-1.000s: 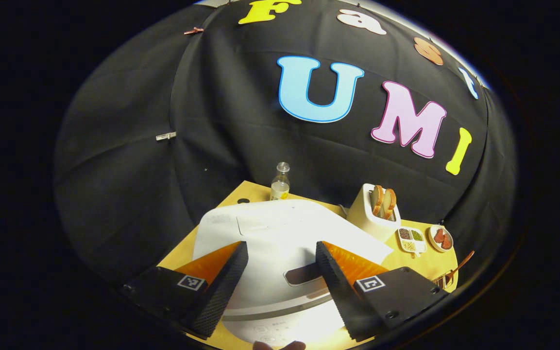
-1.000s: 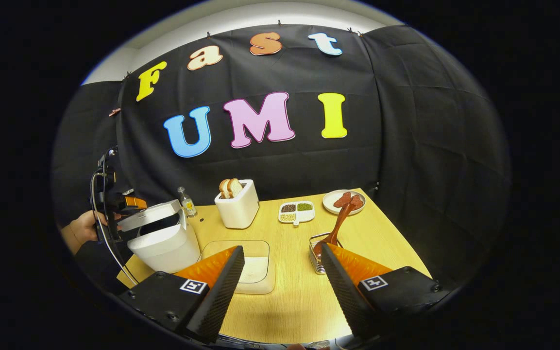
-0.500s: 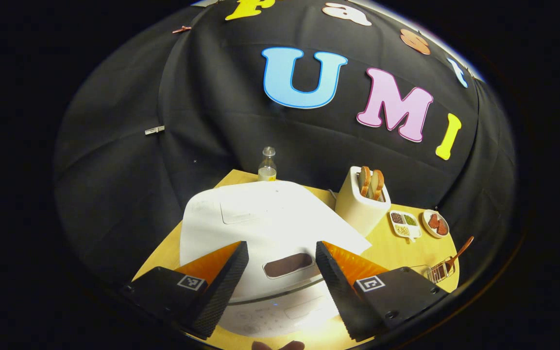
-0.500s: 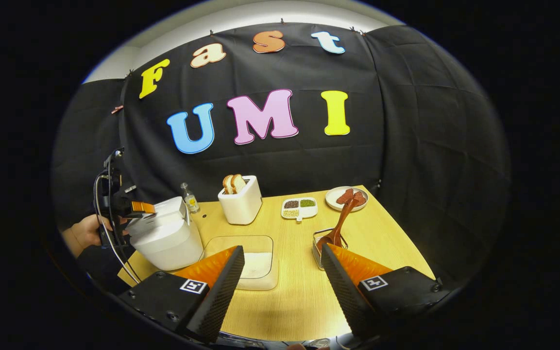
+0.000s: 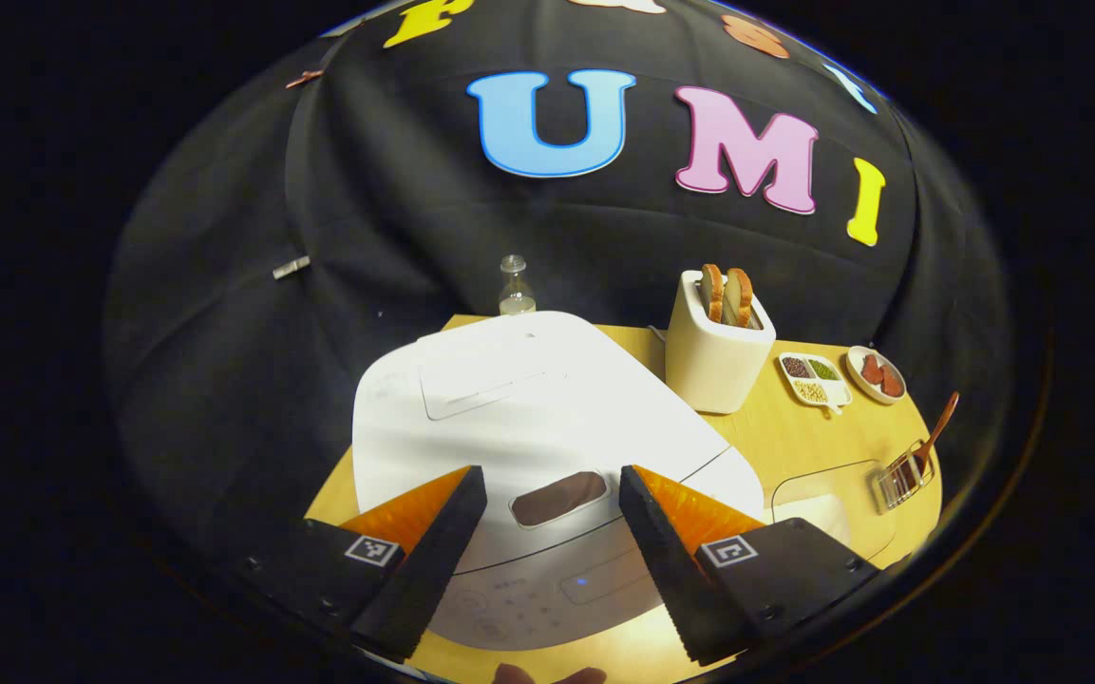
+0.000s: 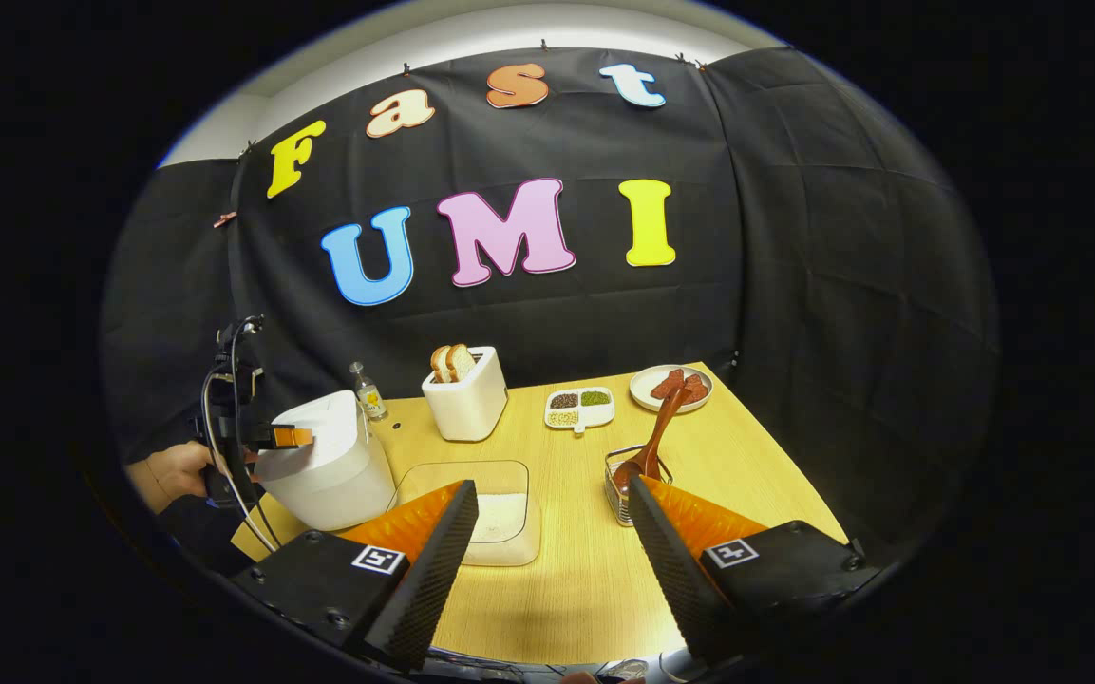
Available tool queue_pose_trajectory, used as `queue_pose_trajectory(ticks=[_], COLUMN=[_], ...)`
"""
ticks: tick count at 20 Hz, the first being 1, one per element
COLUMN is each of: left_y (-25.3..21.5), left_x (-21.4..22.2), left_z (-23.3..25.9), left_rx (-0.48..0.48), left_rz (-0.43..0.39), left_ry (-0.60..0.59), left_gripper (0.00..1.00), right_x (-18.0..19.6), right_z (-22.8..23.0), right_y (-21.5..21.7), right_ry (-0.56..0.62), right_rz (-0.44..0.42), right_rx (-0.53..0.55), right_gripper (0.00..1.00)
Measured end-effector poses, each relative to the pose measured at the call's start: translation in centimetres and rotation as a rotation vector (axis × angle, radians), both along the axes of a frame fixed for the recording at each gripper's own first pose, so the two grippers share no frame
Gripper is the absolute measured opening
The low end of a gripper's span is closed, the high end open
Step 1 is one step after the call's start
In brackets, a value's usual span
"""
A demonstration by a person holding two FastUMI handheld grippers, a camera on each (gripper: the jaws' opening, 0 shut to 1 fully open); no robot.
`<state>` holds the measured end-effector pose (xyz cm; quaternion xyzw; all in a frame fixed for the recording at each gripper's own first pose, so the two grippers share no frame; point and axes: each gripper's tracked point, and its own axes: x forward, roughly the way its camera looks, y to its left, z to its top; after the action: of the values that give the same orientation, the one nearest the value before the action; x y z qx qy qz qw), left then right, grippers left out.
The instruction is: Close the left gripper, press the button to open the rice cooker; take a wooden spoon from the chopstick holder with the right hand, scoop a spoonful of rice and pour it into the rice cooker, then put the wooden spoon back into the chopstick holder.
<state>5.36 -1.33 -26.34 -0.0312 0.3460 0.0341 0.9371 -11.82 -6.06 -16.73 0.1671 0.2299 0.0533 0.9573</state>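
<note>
While my left tool (image 5: 547, 532) hangs wide above the rice cooker (image 5: 528, 427), lid down, my right tool (image 6: 552, 541) gapes empty over the counter (image 6: 585, 570).

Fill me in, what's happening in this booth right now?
A person holds a gripper in each hand. The left gripper hovers, jaws open, over the white rice cooker, whose lid is down, near its dark oval button. The right gripper waits open above the wooden table. The brown wooden spoon stands in the wire chopstick holder.
</note>
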Motion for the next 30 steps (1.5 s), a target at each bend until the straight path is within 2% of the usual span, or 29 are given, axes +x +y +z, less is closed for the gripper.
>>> queue_pose_trajectory(ticks=[2, 5, 9, 16, 23, 30], left_y=[0.1, 0.1, 0.0, 0.0, -1.5, -2.9], left_x=[0.1, 0.2, 0.6, 1.2, 1.0, -2.4], left_z=[0.4, 0.3, 0.5, 2.2, 8.5, 17.4], left_rx=[-0.029, -0.04, 0.015, 0.027, -0.008, -0.07], left_rz=[0.038, 0.048, 0.012, 0.017, -0.033, -0.108], left_ry=[-0.007, -0.027, -0.047, -0.104, -0.241, -0.474], left_gripper=[1.0, 1.0, 1.0, 0.96, 0.96, 0.96], right_x=[-0.3, -0.9, -1.0, -0.4, 0.5, 2.1], right_z=[-0.3, -0.6, -0.4, 0.5, 1.6, 4.8], right_y=[0.2, 0.6, 1.1, 1.4, 2.0, 2.7], right_ry=[0.008, 0.02, 0.017, -0.002, -0.022, -0.103], right_rz=[-0.002, 0.002, 0.004, 0.006, 0.013, 0.019], right_rx=[0.006, 0.003, 0.006, -0.005, -0.011, -0.064], right_gripper=[0.99, 0.98, 0.99, 0.98, 0.99, 0.98])
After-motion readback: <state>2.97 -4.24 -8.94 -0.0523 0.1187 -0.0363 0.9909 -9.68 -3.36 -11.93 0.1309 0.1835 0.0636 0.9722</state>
